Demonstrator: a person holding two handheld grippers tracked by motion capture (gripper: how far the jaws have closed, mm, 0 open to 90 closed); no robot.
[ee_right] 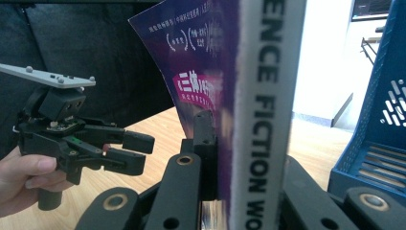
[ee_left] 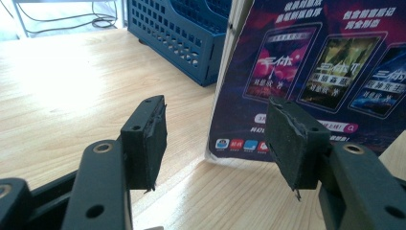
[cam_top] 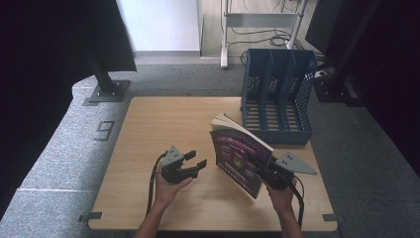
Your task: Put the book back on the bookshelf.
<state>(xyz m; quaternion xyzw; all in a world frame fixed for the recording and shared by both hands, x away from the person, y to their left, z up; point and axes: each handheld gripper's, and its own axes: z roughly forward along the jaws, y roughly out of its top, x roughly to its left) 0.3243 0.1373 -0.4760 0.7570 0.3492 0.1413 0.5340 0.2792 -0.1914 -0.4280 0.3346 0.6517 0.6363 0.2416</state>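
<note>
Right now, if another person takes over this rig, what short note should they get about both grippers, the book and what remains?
Right gripper: shut on the spine of the purple paperback book, holding it upright and tilted, its bottom edge on the wooden table.
Left gripper: open, holding nothing, pointing at the book's back cover from the side, not touching it.
Blue file rack: at the table's far right corner, just behind the book; the slots I can see hold nothing.
Done: the book is gripped and stood up.
Left, probably: put the book into one rack slot; the left gripper may help to steady it.
</note>
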